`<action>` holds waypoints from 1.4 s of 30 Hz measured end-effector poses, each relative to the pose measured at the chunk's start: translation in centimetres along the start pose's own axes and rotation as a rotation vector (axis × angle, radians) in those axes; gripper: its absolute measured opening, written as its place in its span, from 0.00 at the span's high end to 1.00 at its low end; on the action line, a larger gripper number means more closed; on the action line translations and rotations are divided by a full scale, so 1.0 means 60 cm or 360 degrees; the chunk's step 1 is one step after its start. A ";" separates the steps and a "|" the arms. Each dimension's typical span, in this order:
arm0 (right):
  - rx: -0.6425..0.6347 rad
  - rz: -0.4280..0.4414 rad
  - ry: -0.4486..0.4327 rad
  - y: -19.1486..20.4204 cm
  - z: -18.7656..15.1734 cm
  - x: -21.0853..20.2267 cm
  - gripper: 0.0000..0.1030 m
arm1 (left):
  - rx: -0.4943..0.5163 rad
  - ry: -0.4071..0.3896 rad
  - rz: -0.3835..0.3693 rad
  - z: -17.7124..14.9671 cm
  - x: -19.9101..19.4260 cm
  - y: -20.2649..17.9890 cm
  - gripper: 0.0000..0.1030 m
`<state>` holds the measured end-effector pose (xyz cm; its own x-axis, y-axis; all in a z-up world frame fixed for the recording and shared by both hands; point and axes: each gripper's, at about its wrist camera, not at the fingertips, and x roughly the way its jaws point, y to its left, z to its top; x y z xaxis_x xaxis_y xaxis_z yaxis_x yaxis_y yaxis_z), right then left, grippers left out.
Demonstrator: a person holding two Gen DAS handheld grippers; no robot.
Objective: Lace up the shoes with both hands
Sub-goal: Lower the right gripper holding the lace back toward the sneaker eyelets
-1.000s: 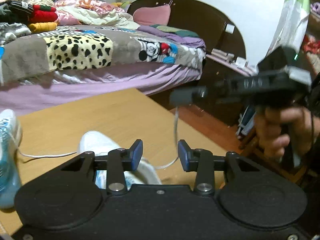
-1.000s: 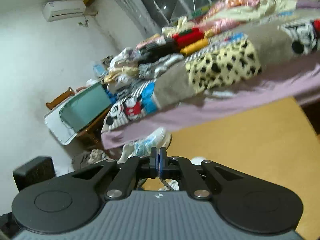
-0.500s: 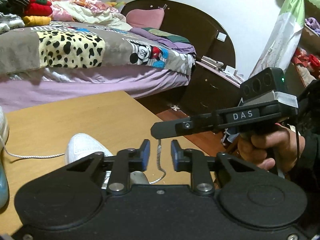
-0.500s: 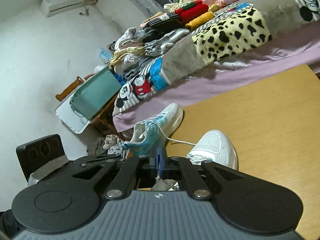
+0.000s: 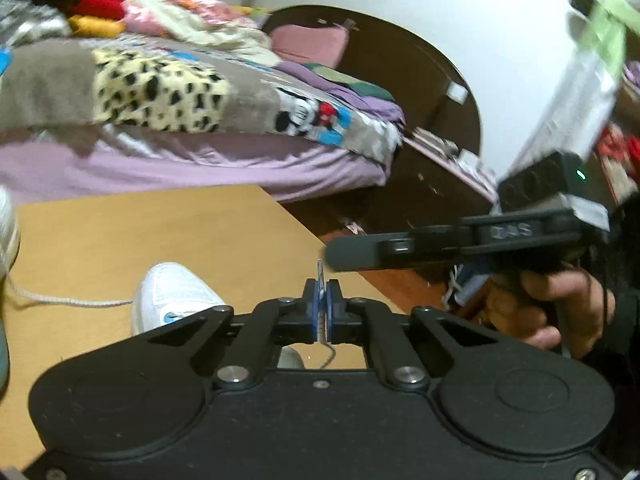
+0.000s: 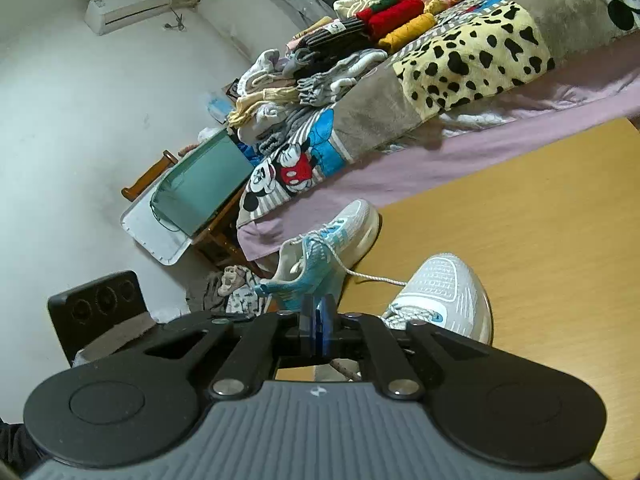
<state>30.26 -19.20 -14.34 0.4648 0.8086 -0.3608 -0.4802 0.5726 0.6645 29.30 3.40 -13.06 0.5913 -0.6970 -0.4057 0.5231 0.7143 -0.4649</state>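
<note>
Two wrist-camera views of a bedroom with a wooden table (image 6: pixel 540 216) beside a bed (image 5: pixel 168 92).

Left wrist view: the left gripper (image 5: pixel 321 312) has its blue pads pressed together on a thin white shoelace (image 5: pixel 320 280), whose tip stands up just above the pads while the rest trails down below them. At 9 o'clock from the gripper, a white sneaker (image 5: pixel 176 296) rests on the table, toe pointing away. At 3 o'clock, a hand (image 5: pixel 560 304) holds the right gripper; only its black side shows here.

Right wrist view: the right gripper (image 6: pixel 319 328) has its pads closed together; whether anything is caught between them cannot be made out. The white sneaker (image 6: pixel 444 296) lies at 2 o'clock just beyond the gripper. A second, blue-and-white sneaker (image 6: pixel 332 248) sits at 12 o'clock near the table's far edge, and a loose lace (image 6: pixel 372 278) runs from it toward the white sneaker. Each shoe's opening is mostly hidden. Folded clothes (image 6: pixel 360 44) are stacked on the bed.
</note>
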 end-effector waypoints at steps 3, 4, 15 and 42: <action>-0.0087 -0.0035 -0.0016 0.007 0.010 -0.011 0.90 | -0.0187 -0.0056 -0.0032 0.002 -0.004 0.025 0.98; -0.0128 -0.0049 -0.0019 0.010 0.013 -0.015 0.88 | -0.0257 -0.0075 -0.0051 0.002 -0.004 0.032 0.98; -0.0780 -0.0307 0.0176 0.072 -0.021 0.035 0.73 | -0.0658 -0.0110 -0.0302 0.001 0.011 0.059 0.99; -0.0834 -0.0308 0.0215 0.080 -0.027 0.039 0.94 | -0.0642 -0.0130 -0.0246 0.001 0.014 0.072 1.00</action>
<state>27.86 -14.34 -13.04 0.4980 0.6729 -0.5470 -0.7164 0.6747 0.1778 32.09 5.90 -15.34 0.5800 -0.7749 -0.2512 0.3370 0.5091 -0.7920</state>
